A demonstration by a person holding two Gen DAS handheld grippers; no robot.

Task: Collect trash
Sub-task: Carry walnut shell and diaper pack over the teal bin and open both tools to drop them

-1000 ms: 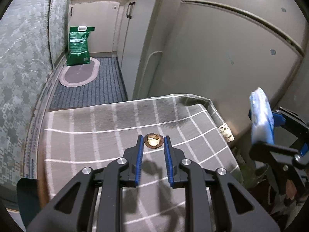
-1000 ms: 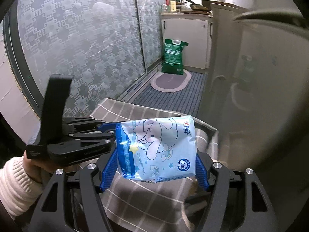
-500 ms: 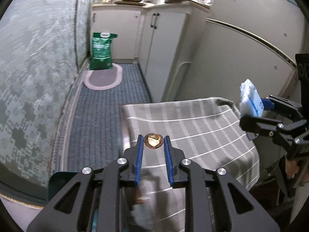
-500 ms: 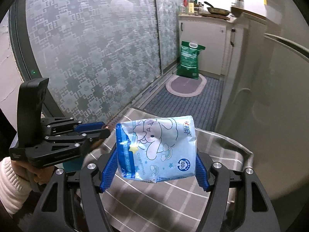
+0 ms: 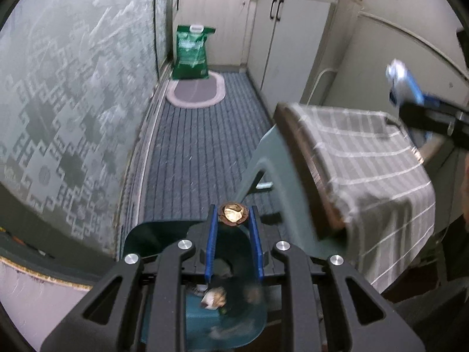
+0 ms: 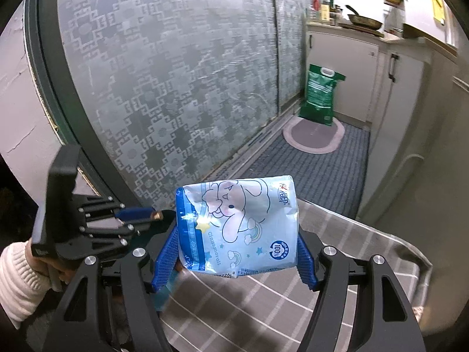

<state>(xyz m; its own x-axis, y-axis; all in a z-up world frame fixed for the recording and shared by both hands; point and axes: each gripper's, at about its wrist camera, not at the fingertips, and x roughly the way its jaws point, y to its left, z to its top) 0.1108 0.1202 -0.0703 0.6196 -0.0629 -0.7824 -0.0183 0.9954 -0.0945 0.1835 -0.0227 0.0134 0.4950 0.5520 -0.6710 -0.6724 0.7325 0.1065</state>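
Item one: my left gripper (image 5: 233, 220), fingers (image 5: 211, 234) clenching a small brown nutshell (image 5: 233, 212) at their tips; it is hanging over the open teal bin (image 5: 234, 325) on the floor, left of the desk.

Item two: my right gripper (image 6: 238, 249), fingers (image 6: 168, 249) grasping a pale blue tissue pack (image 6: 239, 226) by its two sides; the pack, printed with a cartoon rabbit, is standing upright over the near left part of the desk (image 6: 337, 287); in the left wrist view the same pack (image 5: 400, 77) is showing at the far right, above the desk.

Item three: the desk, wearing a grey checked cloth (image 5: 366, 158) that is hanging over its near edge.

Item four: the bin, already holding some scraps, blurred; I cannot tell what they are.

Item five: a green sack (image 5: 191, 52) standing far off by the cabinets, its base touching an oval mat (image 5: 195, 94); a striped floor mat (image 5: 199, 152) lying nearer.

Item six: a white sleeve (image 6: 19, 281) at the left gripper's handle.
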